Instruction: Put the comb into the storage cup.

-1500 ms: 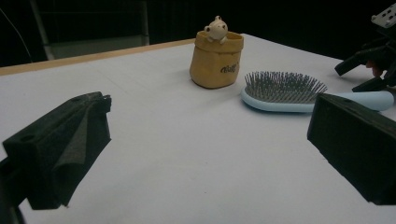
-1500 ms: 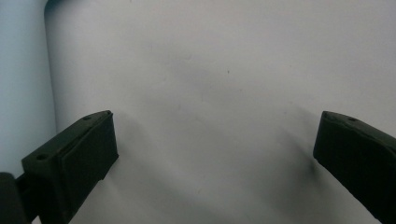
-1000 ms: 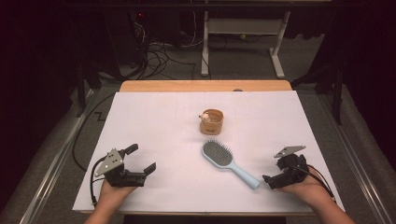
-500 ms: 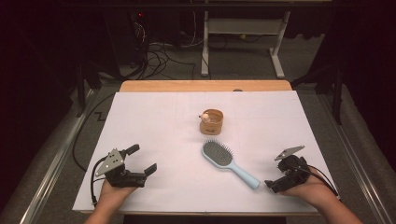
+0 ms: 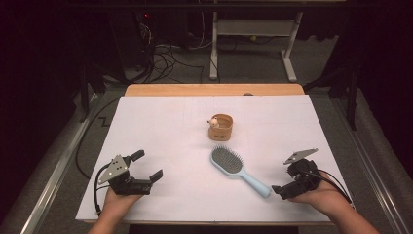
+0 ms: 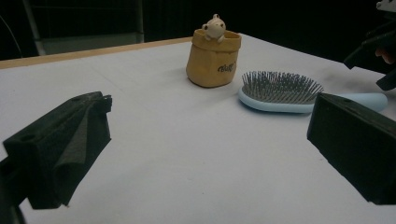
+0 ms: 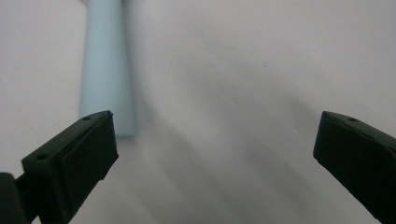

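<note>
your right gripper [image 5: 281, 189] sits low over the white tabletop [image 5: 165, 131] with its jaws spread wide and nothing between them. in the right gripper view the pale blue handle of the hairbrush [image 7: 106, 70] lies just ahead of the left-hand jaw and slightly inside it, its blunt end near that jaw's tip but not touching it; the right-hand jaw stands well apart from the handle over bare tabletop. in the high view the hairbrush [image 5: 238, 170] lies bristles up, its handle end pointing toward your right gripper and its oval head farther off. your left gripper [image 5: 146, 165] rests near the front edge, jaws also released and empty. looking along those jaws, the hairbrush [image 6: 285, 91] lies ahead and toward the right-hand jaw, with the small tan pouch holder [image 6: 212, 58] just beyond it, more toward the middle of the gap; a little figure [image 6: 214, 27] peeks over its rim. both things stand well apart from your left jaws.
</note>
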`<state>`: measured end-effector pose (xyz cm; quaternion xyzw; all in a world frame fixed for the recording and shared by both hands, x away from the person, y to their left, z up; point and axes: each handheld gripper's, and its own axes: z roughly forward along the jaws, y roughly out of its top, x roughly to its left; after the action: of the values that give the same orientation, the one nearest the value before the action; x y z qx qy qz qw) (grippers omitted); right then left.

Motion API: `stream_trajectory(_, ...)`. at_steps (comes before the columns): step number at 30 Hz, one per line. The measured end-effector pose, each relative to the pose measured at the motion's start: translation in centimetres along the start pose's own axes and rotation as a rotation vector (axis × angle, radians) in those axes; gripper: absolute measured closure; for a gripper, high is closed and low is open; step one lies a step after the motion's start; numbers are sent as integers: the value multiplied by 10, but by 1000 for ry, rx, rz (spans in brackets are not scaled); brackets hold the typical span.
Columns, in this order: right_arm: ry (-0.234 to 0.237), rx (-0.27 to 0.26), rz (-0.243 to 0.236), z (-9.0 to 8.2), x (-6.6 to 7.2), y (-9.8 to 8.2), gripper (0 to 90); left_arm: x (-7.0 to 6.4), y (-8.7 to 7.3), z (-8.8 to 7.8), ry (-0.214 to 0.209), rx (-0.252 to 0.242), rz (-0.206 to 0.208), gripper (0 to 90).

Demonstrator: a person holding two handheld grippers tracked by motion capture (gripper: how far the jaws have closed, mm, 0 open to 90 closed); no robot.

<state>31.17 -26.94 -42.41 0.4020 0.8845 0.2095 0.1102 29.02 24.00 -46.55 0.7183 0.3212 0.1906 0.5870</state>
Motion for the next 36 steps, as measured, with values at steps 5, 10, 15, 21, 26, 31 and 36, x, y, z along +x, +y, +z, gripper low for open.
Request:
stream_trajectory(5, 15, -13, -27, 4, 11, 12, 3, 1, 0, -1, 2, -7, -1, 5)
stream_trajectory(10, 34, -11, -45, 11, 21, 24, 3, 1, -1, -2, 9, -12, -5, 5)
stream_trajectory(15, 43, -9, -64, 18, 30, 34, 3, 1, -1, -2, 6, -15, -5, 5)
stream_trajectory(21, 54, 3, -86, 27, 39, 45, 3, 1, -1, -2, 3, -16, -6, 5)
stream_trajectory(26, 59, 14, -94, 33, 45, 56, 3, 2, -2, -3, -6, -13, -7, 5)
stream_trajectory(31, 67, 29, -117, 40, 50, 66, 3, 0, -2, -2, -27, -8, 2, 5)
stream_trajectory(36, 75, 35, -124, 44, 52, 76, 3, 0, -1, -3, -28, -12, -6, 7)
